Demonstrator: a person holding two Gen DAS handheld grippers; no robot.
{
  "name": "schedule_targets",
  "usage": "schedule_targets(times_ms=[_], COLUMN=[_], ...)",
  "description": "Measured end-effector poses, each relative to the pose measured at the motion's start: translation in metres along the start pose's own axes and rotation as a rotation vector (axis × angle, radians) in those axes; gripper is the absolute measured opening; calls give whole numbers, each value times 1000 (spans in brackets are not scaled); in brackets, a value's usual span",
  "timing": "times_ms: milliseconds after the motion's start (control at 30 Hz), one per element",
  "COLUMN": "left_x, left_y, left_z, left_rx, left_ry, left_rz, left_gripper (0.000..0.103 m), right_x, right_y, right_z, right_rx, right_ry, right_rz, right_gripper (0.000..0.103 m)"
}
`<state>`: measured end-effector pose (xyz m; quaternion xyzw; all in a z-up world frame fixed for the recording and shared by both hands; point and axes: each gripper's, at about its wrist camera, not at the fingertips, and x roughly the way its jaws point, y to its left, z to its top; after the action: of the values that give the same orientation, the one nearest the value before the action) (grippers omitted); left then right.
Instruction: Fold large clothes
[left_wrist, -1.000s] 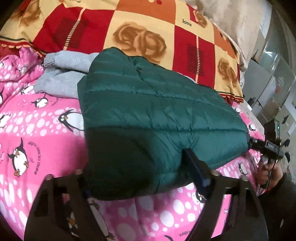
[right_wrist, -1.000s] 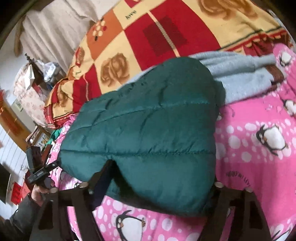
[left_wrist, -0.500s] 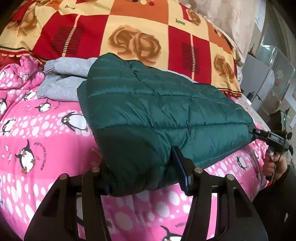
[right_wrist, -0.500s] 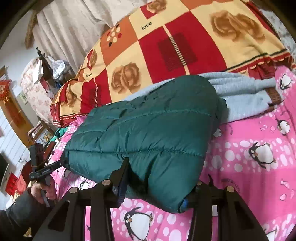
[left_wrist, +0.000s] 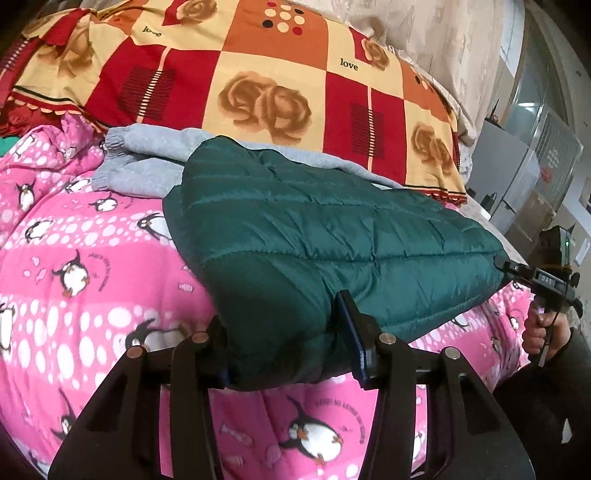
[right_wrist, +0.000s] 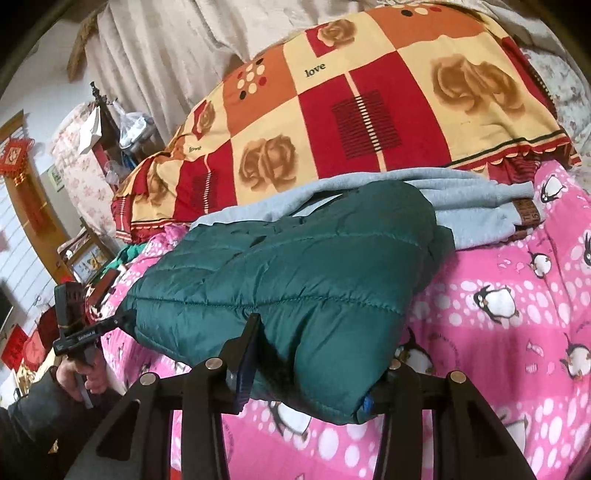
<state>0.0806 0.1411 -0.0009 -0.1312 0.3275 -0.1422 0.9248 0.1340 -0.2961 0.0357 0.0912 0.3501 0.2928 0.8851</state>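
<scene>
The left gripper (left_wrist: 284, 343) and right gripper (right_wrist: 306, 369) are each clamping a near corner of the green jacket (left_wrist: 332, 236), which is lying folded on the pink quilt (left_wrist: 74, 258). Folding is appearing well advanced; final placement or one more fold is likely remaining.

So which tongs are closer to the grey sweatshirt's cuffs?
Left. The left tongs grip the green jacket at the corner on the side of the grey cuffs; the right tongs hold the opposite corner.
</scene>
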Motion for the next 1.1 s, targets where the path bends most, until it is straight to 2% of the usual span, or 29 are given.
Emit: schedule_targets(times_ms=[300, 667, 733, 767, 800, 867, 900, 1000, 1100], left_x=[-7, -17, -15, -13, -12, -10, -9, -13, -37], left_y=[-4, -4, -3, -2, -2, -4, -5, -4, 5], left_z=[-13, -19, -20, -20, -21, -23, -24, -22, -16], left_rx=[11, -2, -11, -19, -25, -31, -37, -61, -118], left_ry=[9, -2, 10, 16, 20, 29, 35, 32, -79], left_rz=[3, -25, -9, 0, 10, 24, 30, 47, 76], left_gripper=[46, 46, 48, 50, 54, 65, 71, 71, 71], right_x=[-3, -11, -8, -6, -5, -3, -2, -11, -38], right_y=[-4, -9, -11, -12, -12, -12, -11, -4, 7], right_z=[-22, -36, -37, -38, -39, -42, -42, -40, -38], right_rx=[30, 47, 50, 61, 67, 86, 90, 80, 56], right_ry=[41, 35, 38, 35, 33, 38, 42, 29, -66], right_rz=[-23, -11, -32, -50, -59, -68, -69, -101, -155], right_gripper=[42, 42, 47, 54, 61, 67, 68, 69, 69])
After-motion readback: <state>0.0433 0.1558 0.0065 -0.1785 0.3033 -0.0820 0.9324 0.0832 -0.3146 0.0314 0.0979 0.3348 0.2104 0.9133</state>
